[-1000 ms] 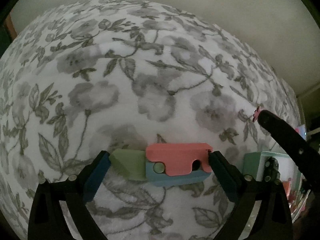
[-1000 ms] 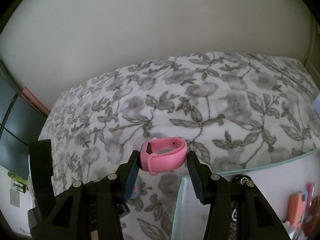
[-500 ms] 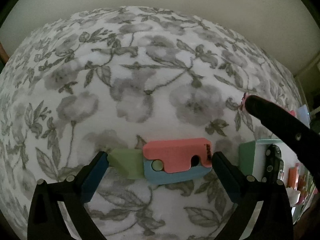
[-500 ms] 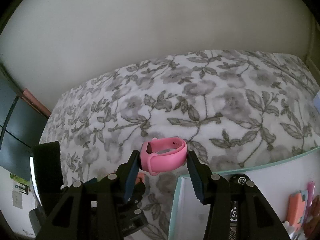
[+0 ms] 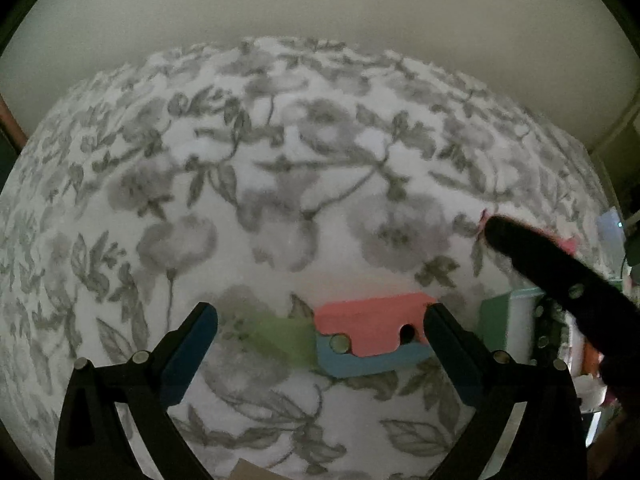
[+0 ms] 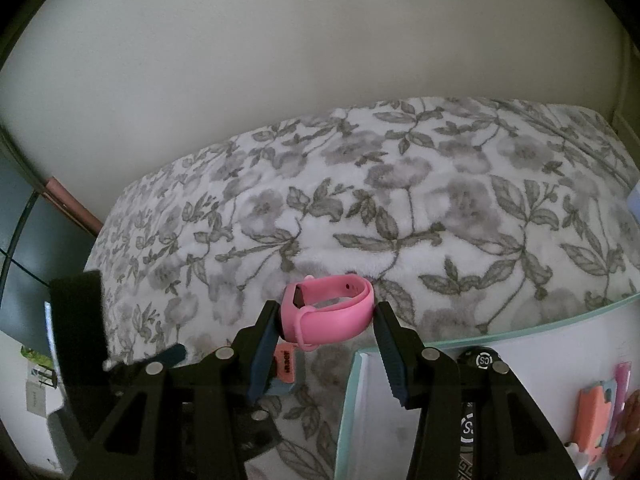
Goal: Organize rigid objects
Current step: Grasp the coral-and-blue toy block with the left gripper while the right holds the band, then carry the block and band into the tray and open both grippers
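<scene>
My left gripper [image 5: 320, 336] holds a folding tool with a coral and blue handle [image 5: 372, 334] and a green blade [image 5: 282, 336] between its jaws; the right finger touches the handle, the left finger stands apart from the blade tip. My right gripper [image 6: 326, 314] is shut on a pink wristband [image 6: 332, 314], held above the floral blanket [image 6: 400, 208]. The coral and blue tool also shows below it in the right wrist view [image 6: 286, 368]. The right gripper's dark finger [image 5: 560, 276] crosses the right of the left wrist view.
A mint-rimmed white box [image 6: 500, 364] sits at the right with a black S-marked item [image 6: 478, 360] and coral pieces [image 6: 592, 412] inside. It also shows in the left wrist view [image 5: 500, 316]. A plain wall stands behind the bed.
The left gripper has lifted and tilted up, so the blanket sits lower in its view. Its left finger has parted from the blurred green blade. The right gripper has moved left, wristband still held.
</scene>
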The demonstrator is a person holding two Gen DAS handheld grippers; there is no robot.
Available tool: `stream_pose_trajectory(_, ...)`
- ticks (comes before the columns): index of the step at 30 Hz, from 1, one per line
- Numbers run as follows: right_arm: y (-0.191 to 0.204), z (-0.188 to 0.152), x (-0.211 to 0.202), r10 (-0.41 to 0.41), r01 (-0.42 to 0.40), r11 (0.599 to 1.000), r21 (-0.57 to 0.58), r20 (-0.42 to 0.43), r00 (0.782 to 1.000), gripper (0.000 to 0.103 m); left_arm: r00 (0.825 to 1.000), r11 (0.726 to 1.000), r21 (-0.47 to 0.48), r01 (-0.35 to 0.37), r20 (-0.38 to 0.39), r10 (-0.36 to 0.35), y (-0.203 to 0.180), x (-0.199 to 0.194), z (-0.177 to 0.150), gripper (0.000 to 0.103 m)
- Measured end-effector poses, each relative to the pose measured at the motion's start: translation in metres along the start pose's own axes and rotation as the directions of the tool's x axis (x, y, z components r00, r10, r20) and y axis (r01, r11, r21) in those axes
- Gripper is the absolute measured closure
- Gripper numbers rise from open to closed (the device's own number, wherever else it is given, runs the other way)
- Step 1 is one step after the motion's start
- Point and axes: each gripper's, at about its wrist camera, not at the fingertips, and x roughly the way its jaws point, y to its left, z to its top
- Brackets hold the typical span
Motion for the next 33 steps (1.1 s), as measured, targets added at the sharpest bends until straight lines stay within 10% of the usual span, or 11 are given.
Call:
stream_pose_trajectory(13,-0.006,-0.001,0.0,0.0,0.0,1.0,0.013,-0.002,1.0,0.052,0.998,0.994,0.105,-0.001,-0.063,0.008,-0.026,0.016,-0.013,0.001)
stream_pose_trajectory(20,-0.009,-0.002,0.001,-0.001,0.001,1.0,0.022,-0.008,1.0,0.052,0.999,0.991,0.13,-0.011,-0.037,0.016,-0.029,0.005,-0.017,0.026)
stream_pose_trajectory(33,-0.009,-0.004,0.0,-0.012,0.012,1.0,0.015,-0.013,1.0,0.052,0.999,0.994,0.108,0.032,-0.036,-0.028,-0.02,-0.004,-0.013,0.028)
